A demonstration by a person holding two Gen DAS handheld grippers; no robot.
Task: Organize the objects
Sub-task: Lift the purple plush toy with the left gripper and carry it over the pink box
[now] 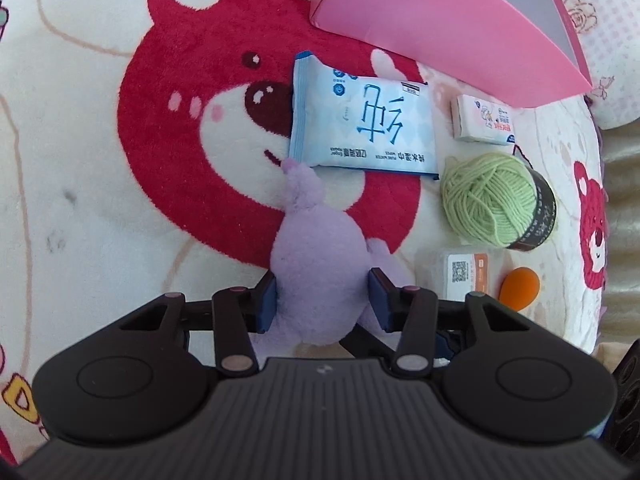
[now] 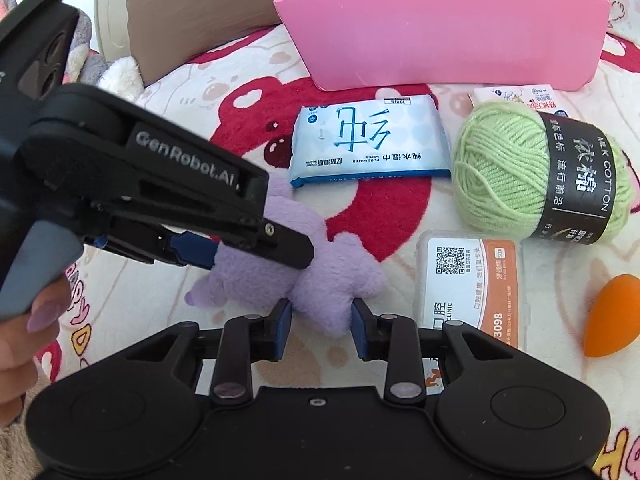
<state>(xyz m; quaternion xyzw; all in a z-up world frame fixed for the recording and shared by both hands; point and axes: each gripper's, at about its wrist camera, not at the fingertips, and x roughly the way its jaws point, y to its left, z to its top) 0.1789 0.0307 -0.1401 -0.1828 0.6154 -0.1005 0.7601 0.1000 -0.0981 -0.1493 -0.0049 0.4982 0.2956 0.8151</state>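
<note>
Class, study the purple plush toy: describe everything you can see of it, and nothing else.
The purple plush toy is soft, fuzzy lilac fabric with a rounded body and stubby limbs. It lies on the bear-print blanket, one tip touching the blue wet wipes pack. The left gripper has a pad on each side of its body; the right gripper brackets another limb without visibly closing.

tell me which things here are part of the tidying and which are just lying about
Job: plush between left gripper fingers, right gripper at its edge, pink box, wipes, yarn, tissue pack, floss box, sponge.
Lying about: bear blanket, brown cushion.
</note>
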